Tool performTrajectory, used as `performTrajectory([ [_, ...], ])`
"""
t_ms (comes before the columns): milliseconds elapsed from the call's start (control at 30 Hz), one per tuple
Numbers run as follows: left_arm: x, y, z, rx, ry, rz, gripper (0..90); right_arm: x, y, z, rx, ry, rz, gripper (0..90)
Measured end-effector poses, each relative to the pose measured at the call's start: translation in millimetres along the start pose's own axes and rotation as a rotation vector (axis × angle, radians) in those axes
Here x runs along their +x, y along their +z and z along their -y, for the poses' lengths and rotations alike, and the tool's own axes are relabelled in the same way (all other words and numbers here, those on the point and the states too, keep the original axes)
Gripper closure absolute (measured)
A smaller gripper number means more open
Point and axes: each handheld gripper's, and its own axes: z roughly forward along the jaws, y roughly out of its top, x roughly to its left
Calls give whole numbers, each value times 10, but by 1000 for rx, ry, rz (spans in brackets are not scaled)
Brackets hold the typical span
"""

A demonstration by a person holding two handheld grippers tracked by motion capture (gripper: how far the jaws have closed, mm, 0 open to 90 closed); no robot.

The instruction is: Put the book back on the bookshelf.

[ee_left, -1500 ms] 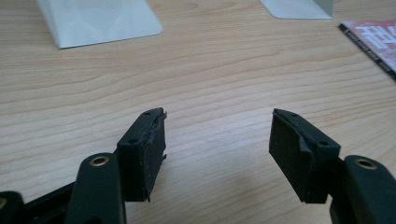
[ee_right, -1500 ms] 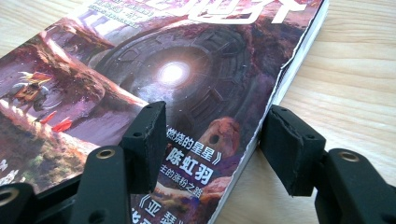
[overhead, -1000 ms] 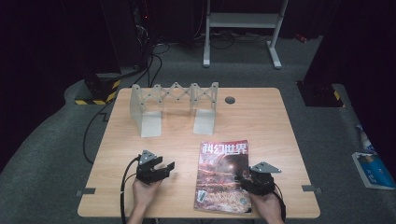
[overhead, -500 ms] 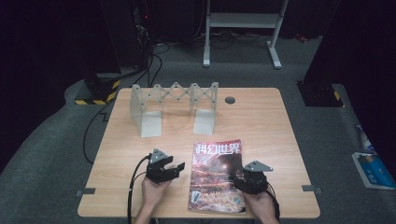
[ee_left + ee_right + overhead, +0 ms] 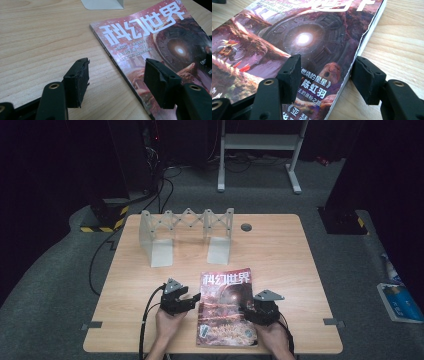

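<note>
A magazine (image 5: pixel 226 307) with a red sci-fi cover and white Chinese title lies flat near the table's front edge. My left gripper (image 5: pixel 194 301) sits at its left side, open, its jaws astride the spine edge (image 5: pixel 117 65): one jaw over bare wood, the other over the cover (image 5: pixel 160 37). At the magazine's right side my right gripper (image 5: pixel 247 312) is also open. Its jaws straddle the worn page edge (image 5: pixel 359 47), the left jaw over the cover (image 5: pixel 299 37), the right jaw over the wood. Nothing is pinched by either gripper.
A white scissor-lattice rack (image 5: pixel 187 232) stands on two feet at the back of the wooden table (image 5: pixel 300 270); one foot (image 5: pixel 102 3) lies just beyond the magazine. A round grommet (image 5: pixel 246 227) is right of it. Cables trail off the front left edge.
The magazine has slid left across the table together with my right gripper. My left gripper has moved right to meet the spine edge.
</note>
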Motion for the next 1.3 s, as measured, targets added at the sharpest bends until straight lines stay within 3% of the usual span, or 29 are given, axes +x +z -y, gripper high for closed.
performTrajectory([
  [467,9,77,-8,-20,-19,-21,369,64,119,-116,8,-20,-12,416],
  [767,-4,153,2,-8,-19,-48,369,84,165,-146,0,-27,-18,415],
  [1033,-70,199,18,9,47,-105,369,57,173,-155,5,-29,-45,405],
  [1167,-70,205,21,6,53,-106,367,3,175,-232,48,-22,-79,403],
  [1300,-73,213,18,4,59,-109,367,-17,136,-322,46,-51,-59,435],
])
